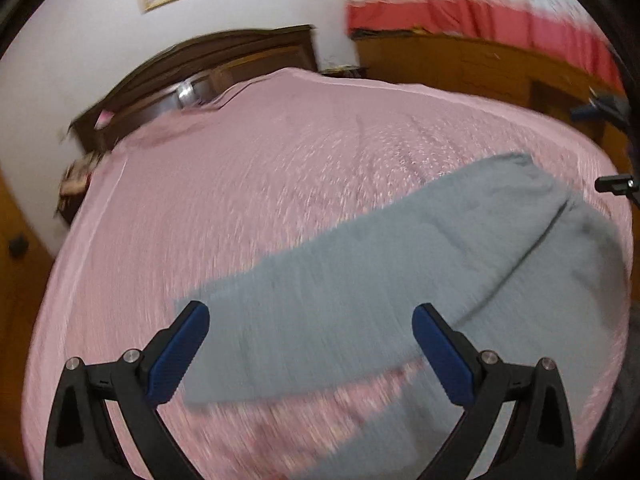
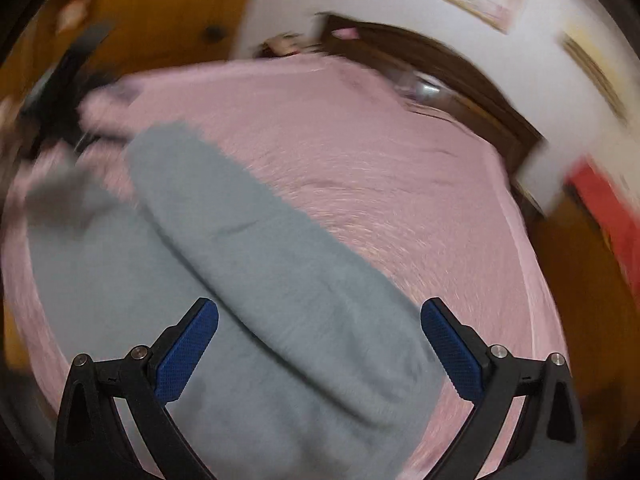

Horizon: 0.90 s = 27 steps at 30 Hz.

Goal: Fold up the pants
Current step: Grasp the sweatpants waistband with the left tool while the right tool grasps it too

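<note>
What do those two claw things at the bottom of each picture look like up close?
Both look alike. The left gripper and the right gripper each have two black plastic arms that curve upward, joined by round silver bolts. The fingers carry dark blue pads with a fine dotted texture. No cables, sleeves or markings show.

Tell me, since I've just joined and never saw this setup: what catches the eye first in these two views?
The grey pants lie spread across the near part of a big pink bedspread, which fills most of both views. Both the left gripper and the right gripper hang above the cloth, jaws wide open and empty. Behind the bed stands a dark wooden headboard.
</note>
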Available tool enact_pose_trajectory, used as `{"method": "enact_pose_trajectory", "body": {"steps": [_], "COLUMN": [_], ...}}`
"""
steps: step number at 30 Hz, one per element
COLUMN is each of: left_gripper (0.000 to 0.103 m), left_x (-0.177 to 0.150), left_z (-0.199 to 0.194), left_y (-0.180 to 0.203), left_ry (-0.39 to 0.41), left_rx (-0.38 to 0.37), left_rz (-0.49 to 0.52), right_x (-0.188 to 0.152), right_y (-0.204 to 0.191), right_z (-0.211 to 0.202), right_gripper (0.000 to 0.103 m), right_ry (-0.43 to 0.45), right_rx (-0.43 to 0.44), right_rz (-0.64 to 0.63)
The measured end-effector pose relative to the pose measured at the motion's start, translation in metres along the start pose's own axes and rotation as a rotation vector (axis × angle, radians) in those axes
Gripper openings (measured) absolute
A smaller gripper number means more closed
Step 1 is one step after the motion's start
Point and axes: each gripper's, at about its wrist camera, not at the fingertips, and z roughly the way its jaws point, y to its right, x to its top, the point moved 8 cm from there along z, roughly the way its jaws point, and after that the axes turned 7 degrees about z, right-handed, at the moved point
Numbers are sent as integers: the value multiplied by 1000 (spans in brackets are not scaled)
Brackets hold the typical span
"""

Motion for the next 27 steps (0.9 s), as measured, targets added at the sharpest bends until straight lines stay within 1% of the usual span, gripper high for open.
{"method": "enact_pose_trajectory", "body": {"steps": [2, 3, 5, 7, 9, 10, 11, 13, 14, 15, 16, 17, 18, 19, 21, 24, 25, 27], "left_gripper": [103, 103, 103, 103, 103, 103, 103, 103, 97, 86, 80, 73, 71, 71, 71, 70, 70, 74], "left_x": [19, 30, 44, 54, 62, 68, 71, 79, 80, 82, 83, 85, 84, 81, 76, 73, 72, 66], "left_z": [20, 33, 54, 75, 96, 106, 113, 135, 146, 158, 172, 178, 191, 198, 208, 209, 211, 218], "left_y": [1, 3, 10, 24, 37, 40, 45, 49, 53, 55, 57, 60, 63, 64, 68, 71, 71, 70], "left_ry": [-8, -16, -26, -37, -47, -42, -36, -59, -70, -76, -88, -97, -118, -131, -158, -146, -155, -197], "left_rx": [2, 12, 15, -32, -79, -87, -97, -150, -177, -179, -175, -180, -210, -229, -267, -308, -323, -346], "left_rz": [106, 170, 279, 383, 480, 510, 514, 513, 517, 524, 532, 535, 535, 536, 550, 562, 560, 556], "right_x": [2, 4, 4, 10, 18, 23, 28, 39, 42, 44, 45, 45, 43, 40, 30, 16, 13, 5], "right_y": [-5, -7, -3, 2, 13, 17, 24, 37, 41, 46, 50, 51, 51, 53, 52, 51, 52, 54], "right_z": [19, 32, 53, 73, 86, 93, 101, 118, 125, 133, 141, 149, 158, 166, 179, 196, 203, 215], "right_gripper": [102, 101, 100, 95, 95, 95, 95, 95, 95, 94, 86, 79, 65, 56, 50, 49, 49, 49], "right_ry": [-41, -77, -151, -202, -222, -236, -261, -283, -290, -304, -321, -348, -378, -402, -455, -510, -519, -550], "right_rx": [67, 95, 146, 214, 299, 342, 388, 418, 427, 435, 451, 481, 496, 495, 495, 493, 478, 468], "right_rz": [-123, -180, -236, -252, -229, -205, -173, -145, -135, -121, -108, -99, -106, -115, -135, -167, -172, -161]}}
